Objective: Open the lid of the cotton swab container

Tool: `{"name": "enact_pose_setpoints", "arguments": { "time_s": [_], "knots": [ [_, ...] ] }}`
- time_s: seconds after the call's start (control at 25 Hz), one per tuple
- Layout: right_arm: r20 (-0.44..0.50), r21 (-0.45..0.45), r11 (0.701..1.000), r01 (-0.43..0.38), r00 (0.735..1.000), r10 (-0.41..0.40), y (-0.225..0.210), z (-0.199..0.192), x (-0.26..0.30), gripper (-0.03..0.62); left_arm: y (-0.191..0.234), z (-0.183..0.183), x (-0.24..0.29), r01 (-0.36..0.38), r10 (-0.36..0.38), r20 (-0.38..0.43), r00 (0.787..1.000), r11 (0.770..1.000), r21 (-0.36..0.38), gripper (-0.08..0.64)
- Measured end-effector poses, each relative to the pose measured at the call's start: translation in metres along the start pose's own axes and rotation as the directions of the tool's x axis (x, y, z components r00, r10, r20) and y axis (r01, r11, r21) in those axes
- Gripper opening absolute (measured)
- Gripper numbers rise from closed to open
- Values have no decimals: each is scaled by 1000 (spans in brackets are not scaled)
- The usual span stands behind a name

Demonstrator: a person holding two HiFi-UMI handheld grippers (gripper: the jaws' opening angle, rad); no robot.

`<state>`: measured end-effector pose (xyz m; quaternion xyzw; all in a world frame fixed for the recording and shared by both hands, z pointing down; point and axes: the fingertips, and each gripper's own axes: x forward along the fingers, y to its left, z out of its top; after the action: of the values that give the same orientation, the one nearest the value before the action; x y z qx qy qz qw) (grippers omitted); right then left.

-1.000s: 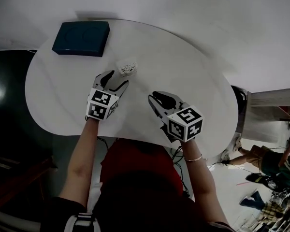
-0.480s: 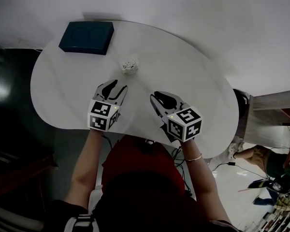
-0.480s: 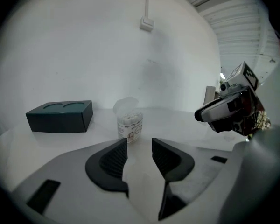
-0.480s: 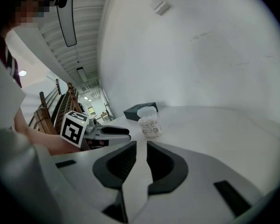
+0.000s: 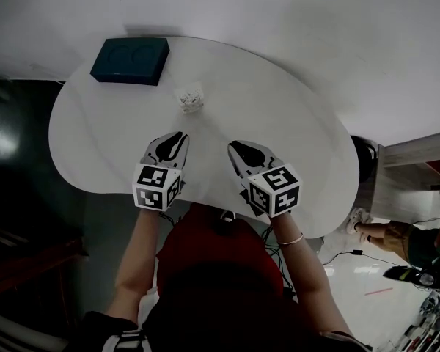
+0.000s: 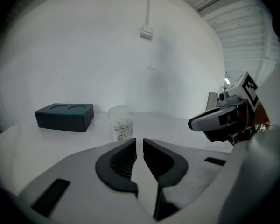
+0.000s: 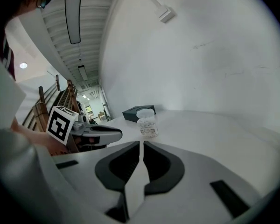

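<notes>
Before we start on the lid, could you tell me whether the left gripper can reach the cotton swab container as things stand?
Probably yes: only bare table lies between the left gripper and the cotton swab container. Its fingers have just been closing on nothing, so they must reopen first.

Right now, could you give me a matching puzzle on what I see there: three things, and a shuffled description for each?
Things:
1. cotton swab container
2. box
3. table

Descriptions:
A. dark teal, two round hollows on top, near the table's far left edge
B. white, with a rounded outline
C. clear, white swabs inside, standing upright

Pairs: 1-C, 2-A, 3-B
</notes>
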<state>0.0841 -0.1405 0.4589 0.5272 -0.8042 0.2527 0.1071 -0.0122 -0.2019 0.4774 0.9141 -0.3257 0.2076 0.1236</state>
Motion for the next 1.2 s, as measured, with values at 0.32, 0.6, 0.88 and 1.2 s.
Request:
{"name": "enact_pose_setpoints", "arguments": {
  "time_s": [0.32,0.6,0.88,1.2],
  "knots": [
    [44,-19,1000,-5,999,6,6,0,-17,19,-19,-1,-20,-23,26,32,999,996,-83,35],
    [51,-86,996,39,998,-34,6,-4,-36,16,-40,1,-34,-27,35,55,998,990,-140,35],
    [61,-85,995,51,997,-46,10,-10,-47,16,-55,10,-42,-34,44,81,996,992,-125,34],
    [92,-105,992,77,994,-67,13,-14,-66,16,-67,13,-52,-60,71,95,993,991,-117,34]
  ]
}}
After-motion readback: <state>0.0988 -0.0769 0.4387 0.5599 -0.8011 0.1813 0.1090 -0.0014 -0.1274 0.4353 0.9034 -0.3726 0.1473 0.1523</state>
